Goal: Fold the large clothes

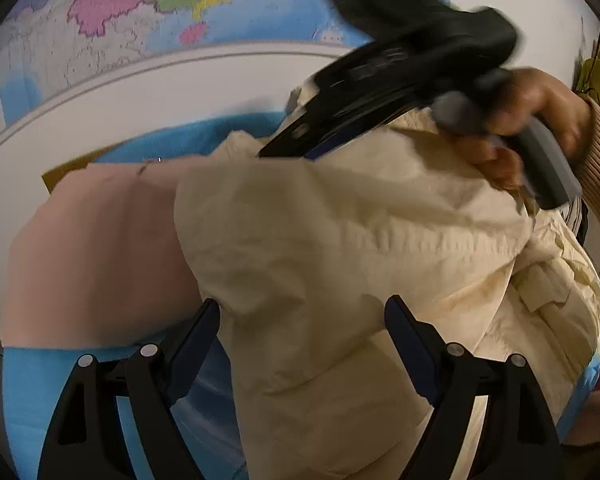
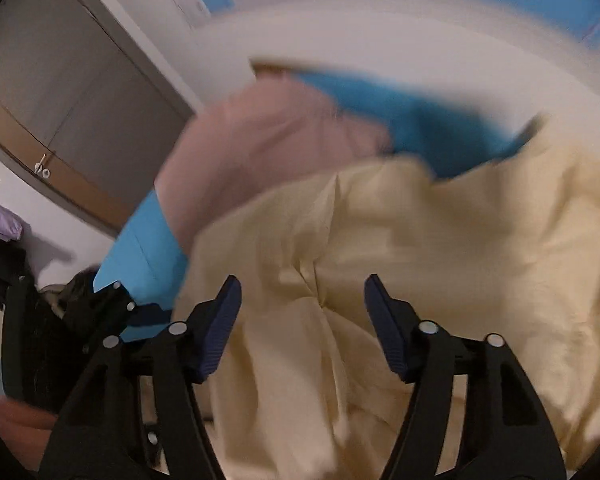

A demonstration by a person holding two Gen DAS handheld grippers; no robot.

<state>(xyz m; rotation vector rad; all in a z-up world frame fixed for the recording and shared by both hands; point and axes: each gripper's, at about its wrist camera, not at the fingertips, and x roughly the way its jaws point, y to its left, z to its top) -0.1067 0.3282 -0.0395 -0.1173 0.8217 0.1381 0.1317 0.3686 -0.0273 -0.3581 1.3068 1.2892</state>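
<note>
A large cream jacket (image 1: pixel 340 240) lies rumpled on a blue-covered table (image 1: pixel 40 392), with a pink garment (image 1: pixel 100 248) beside it on the left. My left gripper (image 1: pixel 302 312) is open, its fingers wide apart just above the jacket's near part. The right gripper shows in the left wrist view (image 1: pixel 288 148) at the jacket's far edge, held by a hand. In the blurred right wrist view the right gripper (image 2: pixel 302 292) is open over the cream jacket (image 2: pixel 420 264), with the pink garment (image 2: pixel 260 140) beyond.
A coloured wall map (image 1: pixel 180 4) hangs behind the table. A grey door (image 2: pixel 72 80) and a purple item (image 2: pixel 0 220) are on the left in the right wrist view. The left gripper's body (image 2: pixel 60 340) shows at the lower left there.
</note>
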